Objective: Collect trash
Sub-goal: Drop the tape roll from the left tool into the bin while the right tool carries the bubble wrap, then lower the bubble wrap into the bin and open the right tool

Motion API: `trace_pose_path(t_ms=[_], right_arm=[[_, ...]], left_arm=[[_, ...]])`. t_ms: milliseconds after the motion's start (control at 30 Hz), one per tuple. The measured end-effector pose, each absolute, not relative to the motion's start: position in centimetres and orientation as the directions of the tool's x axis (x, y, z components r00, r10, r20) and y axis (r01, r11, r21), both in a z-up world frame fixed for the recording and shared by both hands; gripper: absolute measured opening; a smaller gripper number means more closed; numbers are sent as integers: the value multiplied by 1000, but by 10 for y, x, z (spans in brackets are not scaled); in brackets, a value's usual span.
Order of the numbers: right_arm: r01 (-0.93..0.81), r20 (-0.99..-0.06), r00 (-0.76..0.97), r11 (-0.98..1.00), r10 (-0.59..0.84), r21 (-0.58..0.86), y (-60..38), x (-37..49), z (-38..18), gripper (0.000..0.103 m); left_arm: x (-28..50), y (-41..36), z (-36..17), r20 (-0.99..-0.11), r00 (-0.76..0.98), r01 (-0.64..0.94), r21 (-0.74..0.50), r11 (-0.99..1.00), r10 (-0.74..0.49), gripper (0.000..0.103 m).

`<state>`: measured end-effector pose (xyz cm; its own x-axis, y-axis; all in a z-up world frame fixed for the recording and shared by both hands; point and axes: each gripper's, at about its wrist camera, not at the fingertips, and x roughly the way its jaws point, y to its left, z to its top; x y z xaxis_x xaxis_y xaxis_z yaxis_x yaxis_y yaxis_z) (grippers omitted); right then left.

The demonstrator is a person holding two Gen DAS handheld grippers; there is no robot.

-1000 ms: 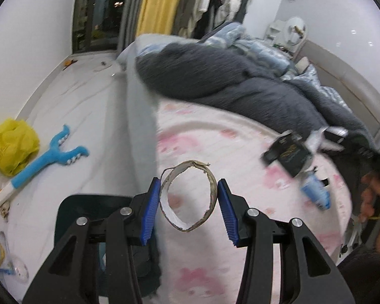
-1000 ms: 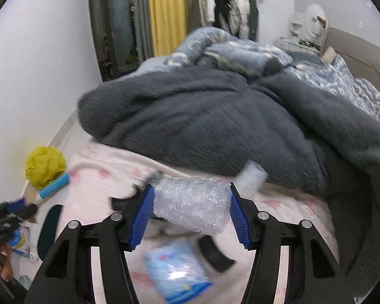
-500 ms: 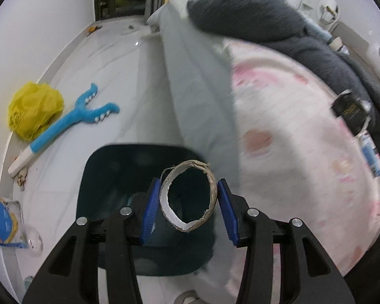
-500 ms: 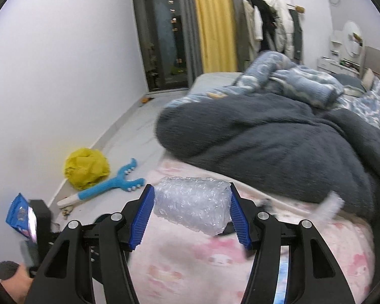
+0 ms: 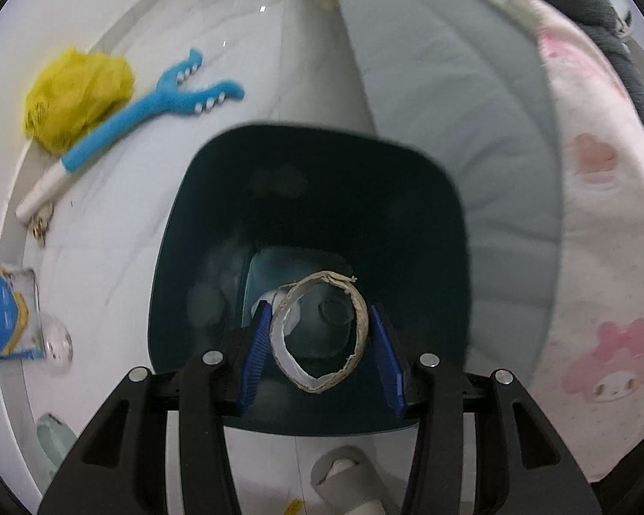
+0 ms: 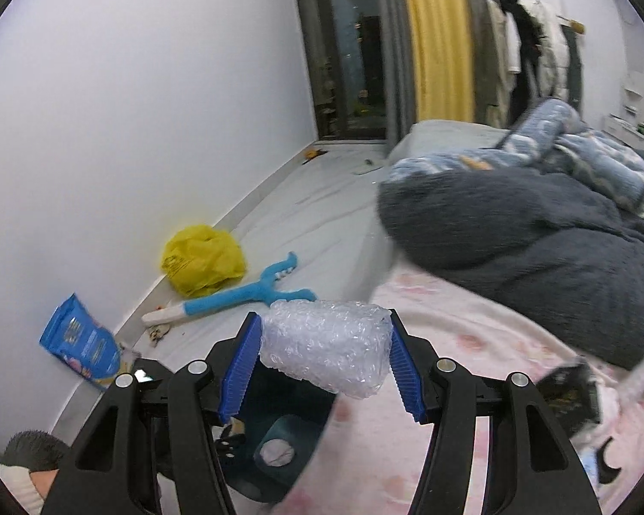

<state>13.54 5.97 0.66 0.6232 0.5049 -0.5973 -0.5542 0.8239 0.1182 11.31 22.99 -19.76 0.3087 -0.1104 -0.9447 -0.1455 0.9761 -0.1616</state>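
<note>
The left gripper (image 5: 320, 339) points steeply downward, its blue pads (image 5: 253, 343) closed on the sides of a cardboard ring (image 5: 320, 334); the black fingers run back toward the lower edge of the left wrist view. The right gripper (image 6: 325, 358) tilts moderately downward; its blue pads (image 6: 239, 367) clamp a wad of bubble wrap (image 6: 326, 345) on both sides.

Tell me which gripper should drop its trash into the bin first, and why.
Left. The left gripper holds the cardboard ring right over the open dark bin, pointing down into it. The right gripper holds the bubble wrap nearer the bed; the bin lies below it.
</note>
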Motion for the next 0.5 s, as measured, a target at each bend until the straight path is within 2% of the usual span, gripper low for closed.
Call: trace_pose_path(t_ms=[300,500], right_arm=[[-629,-633,557,770,539,102,109,128,-8,59],[-633,-680,500,762,536,136,128,135,-30,59]], left_arm=[[106,250,-221,-963,230,-196,-185,963,-138,51],[100,264,-214,-952,262,-216,-218,952,-158,64]])
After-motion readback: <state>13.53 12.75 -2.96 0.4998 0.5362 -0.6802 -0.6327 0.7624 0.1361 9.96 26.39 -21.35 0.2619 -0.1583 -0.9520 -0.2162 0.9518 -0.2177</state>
